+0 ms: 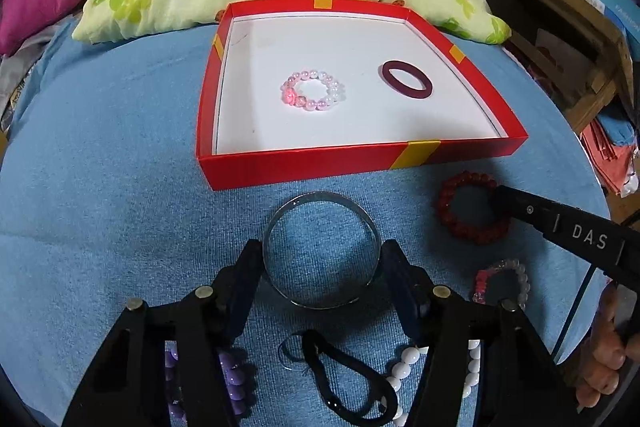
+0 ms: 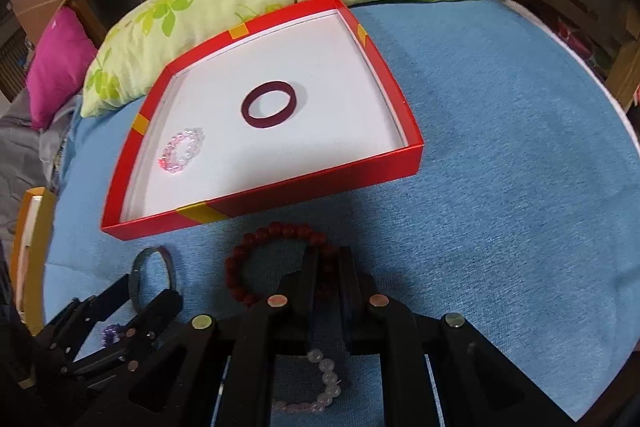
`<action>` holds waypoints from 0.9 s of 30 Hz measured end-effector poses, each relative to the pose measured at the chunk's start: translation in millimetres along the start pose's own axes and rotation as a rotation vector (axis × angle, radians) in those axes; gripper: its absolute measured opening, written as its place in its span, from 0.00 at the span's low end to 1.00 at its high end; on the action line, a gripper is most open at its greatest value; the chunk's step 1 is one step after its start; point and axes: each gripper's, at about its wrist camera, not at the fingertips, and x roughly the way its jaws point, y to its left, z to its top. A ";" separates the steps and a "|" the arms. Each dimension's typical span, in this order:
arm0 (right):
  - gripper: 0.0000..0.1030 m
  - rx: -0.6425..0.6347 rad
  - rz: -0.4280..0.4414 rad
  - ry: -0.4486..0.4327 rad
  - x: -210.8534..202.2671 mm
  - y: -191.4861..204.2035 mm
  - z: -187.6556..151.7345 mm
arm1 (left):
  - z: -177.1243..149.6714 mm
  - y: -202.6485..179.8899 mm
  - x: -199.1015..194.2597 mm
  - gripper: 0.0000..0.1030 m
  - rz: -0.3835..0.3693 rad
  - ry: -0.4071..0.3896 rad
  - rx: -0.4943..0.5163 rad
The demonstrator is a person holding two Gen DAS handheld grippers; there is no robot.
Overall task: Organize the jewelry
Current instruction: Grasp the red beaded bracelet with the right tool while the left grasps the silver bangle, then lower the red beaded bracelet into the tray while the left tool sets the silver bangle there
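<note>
Just in front of the red box, the left gripper straddles the stiff, slick silver bangle wide open, while the right gripper pinches the light, bumpy red bead bracelet's rim.

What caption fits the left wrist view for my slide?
Left claw open around the silver bangle on the blue cloth; red box beyond holds a pink bead bracelet and maroon ring.

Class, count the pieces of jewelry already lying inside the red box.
2. A pale pink bead bracelet lies left of the red box's middle; a dark maroon ring band lies toward its right. The box floor shows fully, so none are hidden.
</note>
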 end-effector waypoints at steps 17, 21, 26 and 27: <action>0.10 -0.024 0.306 -0.188 -63.3 15.5 7.4 | 7.9 8.5 -62.3 0.60 -0.083 -0.142 0.054; 0.10 -0.044 0.336 -0.252 -75.6 21.0 15.6 | 21.2 16.7 -67.7 0.60 -0.073 -0.165 0.050; 0.10 -0.034 0.342 -0.255 -65.2 25.2 42.1 | 50.3 22.8 -60.3 0.60 -0.058 -0.159 0.046; 0.10 -0.024 0.348 -0.249 -61.0 25.7 48.8 | 60.8 22.2 -57.8 0.60 -0.050 -0.161 0.061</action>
